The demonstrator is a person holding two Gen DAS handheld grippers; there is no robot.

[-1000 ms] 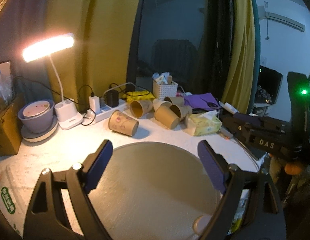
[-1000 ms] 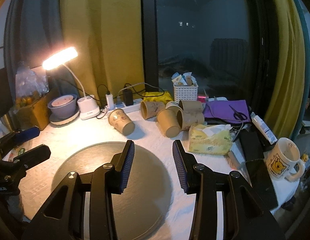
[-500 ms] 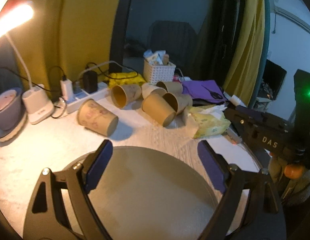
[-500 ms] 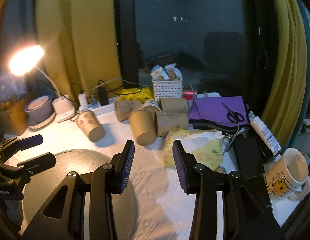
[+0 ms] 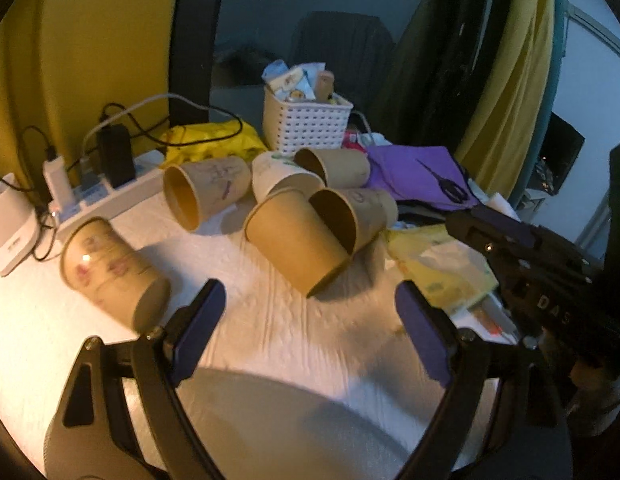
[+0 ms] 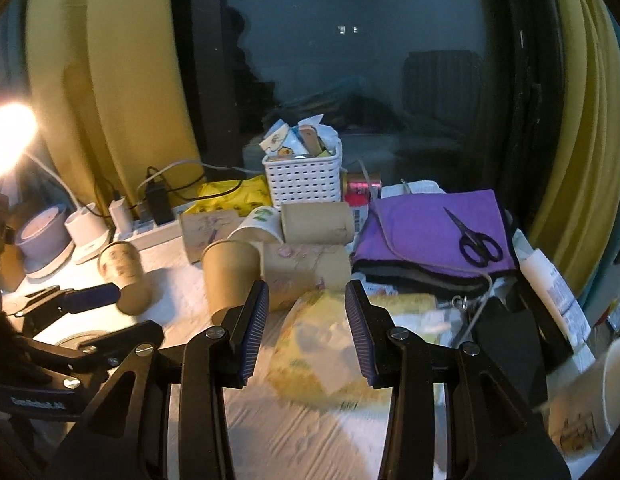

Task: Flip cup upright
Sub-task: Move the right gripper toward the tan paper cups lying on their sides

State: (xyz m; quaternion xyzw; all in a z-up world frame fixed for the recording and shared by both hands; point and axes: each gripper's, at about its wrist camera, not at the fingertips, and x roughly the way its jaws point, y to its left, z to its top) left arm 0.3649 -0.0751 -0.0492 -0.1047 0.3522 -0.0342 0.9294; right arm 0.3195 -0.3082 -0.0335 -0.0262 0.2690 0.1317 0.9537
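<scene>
Both my claws, left claw (image 5: 310,320) and right claw (image 6: 306,320), gape empty; plain cup (image 5: 298,248) lies sideways just ahead, probably my target.

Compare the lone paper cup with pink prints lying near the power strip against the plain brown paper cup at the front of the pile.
The pink-printed brown paper cup lies alone, apart from the others; the plain brown paper cup rests against another cup in the pile. The printed cup's base faces the left tongs, slightly left of their gap; the plain cup lies nearly ahead of the gap. One carries pink motifs, the other none. Both are on their sides on the white tabletop.
</scene>
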